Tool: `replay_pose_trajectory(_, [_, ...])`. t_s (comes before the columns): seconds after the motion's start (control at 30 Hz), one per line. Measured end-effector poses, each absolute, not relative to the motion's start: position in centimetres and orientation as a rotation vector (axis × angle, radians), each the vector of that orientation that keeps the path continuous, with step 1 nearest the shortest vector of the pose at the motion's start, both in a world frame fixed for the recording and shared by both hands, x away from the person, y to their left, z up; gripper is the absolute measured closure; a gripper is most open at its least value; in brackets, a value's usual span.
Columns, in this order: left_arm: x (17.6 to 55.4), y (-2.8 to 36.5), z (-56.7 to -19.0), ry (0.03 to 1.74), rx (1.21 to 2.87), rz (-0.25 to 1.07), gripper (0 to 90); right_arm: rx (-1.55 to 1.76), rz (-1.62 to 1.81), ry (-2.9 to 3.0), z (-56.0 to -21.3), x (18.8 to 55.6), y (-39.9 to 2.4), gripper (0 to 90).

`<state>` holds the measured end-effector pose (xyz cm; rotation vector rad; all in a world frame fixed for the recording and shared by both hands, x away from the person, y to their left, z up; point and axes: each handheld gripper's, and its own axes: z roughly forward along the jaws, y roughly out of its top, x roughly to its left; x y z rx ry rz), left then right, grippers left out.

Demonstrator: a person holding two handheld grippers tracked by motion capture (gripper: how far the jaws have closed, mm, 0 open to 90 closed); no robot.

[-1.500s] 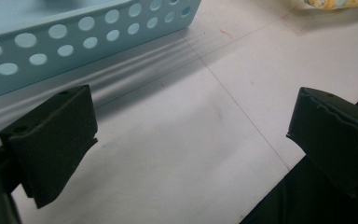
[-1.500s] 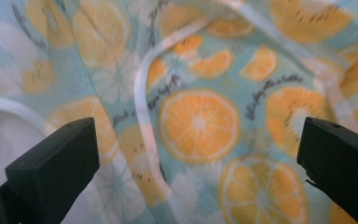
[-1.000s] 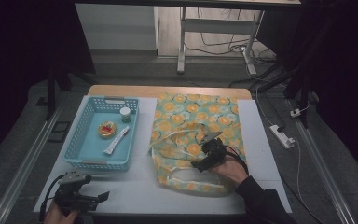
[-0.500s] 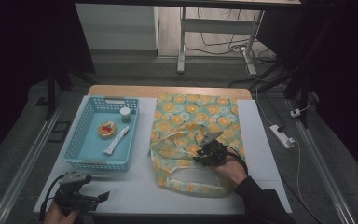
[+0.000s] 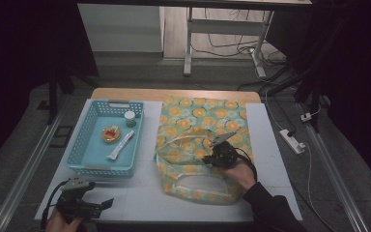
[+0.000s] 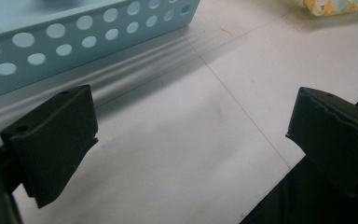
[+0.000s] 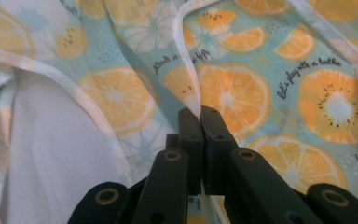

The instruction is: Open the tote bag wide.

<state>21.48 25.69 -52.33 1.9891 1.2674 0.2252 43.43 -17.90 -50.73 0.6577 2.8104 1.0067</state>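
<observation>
A cloth bag printed with orange slices on pale blue-green [image 5: 207, 145] lies flat on the white table [image 5: 140, 198], right of centre, its white-edged handles spread toward the near side. The right gripper [image 5: 211, 158] sits on the bag's middle; its jaws have just been closing and now pinch a white-trimmed handle strap [image 7: 186, 70] tight between the pads. At the near left corner the left gripper [image 5: 107, 203] rests low over bare table, jaws spread wide with nothing between them. Just beyond it stands a light blue perforated plastic basket [image 5: 91, 166], holding a small jar, a round packet and a white tube.
</observation>
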Motion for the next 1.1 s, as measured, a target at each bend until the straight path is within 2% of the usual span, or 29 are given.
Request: replay_pose_trajectory(1.1, [21.5, 26.1, -52.3, 1.282, 1.947, 0.213, 1.3, 0.646, 1.114, 2.755, -45.3, 43.6, -17.0, 89.4])
